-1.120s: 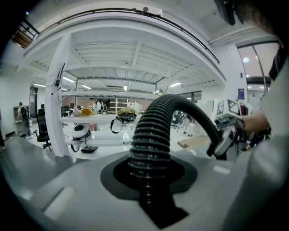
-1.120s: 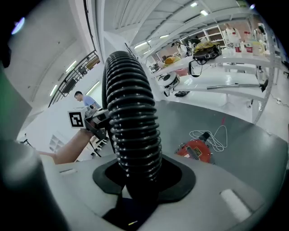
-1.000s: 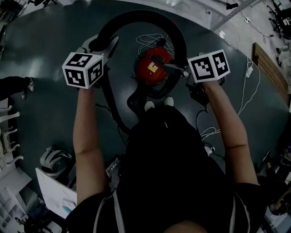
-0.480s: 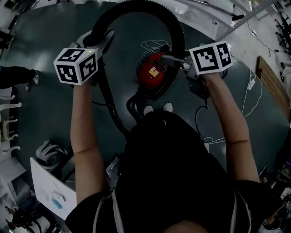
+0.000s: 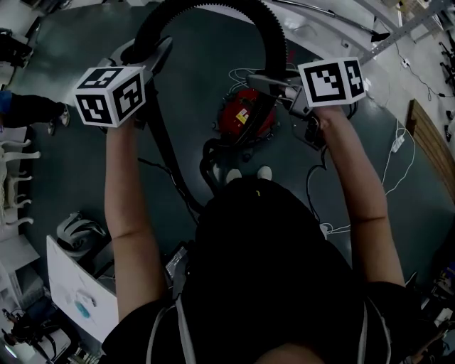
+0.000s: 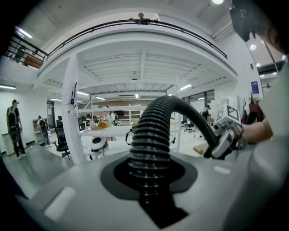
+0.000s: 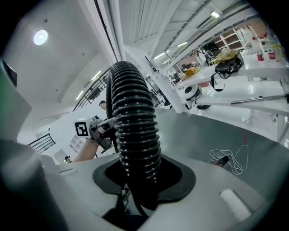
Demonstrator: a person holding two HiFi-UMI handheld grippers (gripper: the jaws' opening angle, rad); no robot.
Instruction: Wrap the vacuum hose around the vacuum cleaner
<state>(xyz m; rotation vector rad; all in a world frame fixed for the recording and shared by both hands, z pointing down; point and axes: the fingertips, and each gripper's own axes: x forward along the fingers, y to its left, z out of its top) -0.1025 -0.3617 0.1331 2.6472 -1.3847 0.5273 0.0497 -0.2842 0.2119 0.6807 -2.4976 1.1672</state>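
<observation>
The red vacuum cleaner (image 5: 245, 117) stands on the dark floor between my arms. Its black ribbed hose (image 5: 213, 7) arches high above it, from my left gripper (image 5: 151, 55) over to my right gripper (image 5: 276, 85). Each gripper is shut on the hose. In the left gripper view the hose (image 6: 151, 140) rises from between the jaws and bends right to the right gripper (image 6: 228, 131). In the right gripper view the hose (image 7: 134, 126) stands up from the jaws and curves to the left gripper (image 7: 101, 128). Below the left gripper the hose runs down toward my feet (image 5: 167, 153).
A white cable (image 5: 245, 70) lies coiled on the floor behind the vacuum, also seen as the cable (image 7: 230, 160). A power strip (image 5: 397, 143) lies at right. A round helmet-like object (image 5: 78, 238) and a white board (image 5: 75, 295) sit at lower left. A person's legs (image 5: 28, 112) stand far left.
Both grippers have risen with the hose, and the arch between them stands higher and wider. The left gripper has drifted left. Both grips are unchanged.
</observation>
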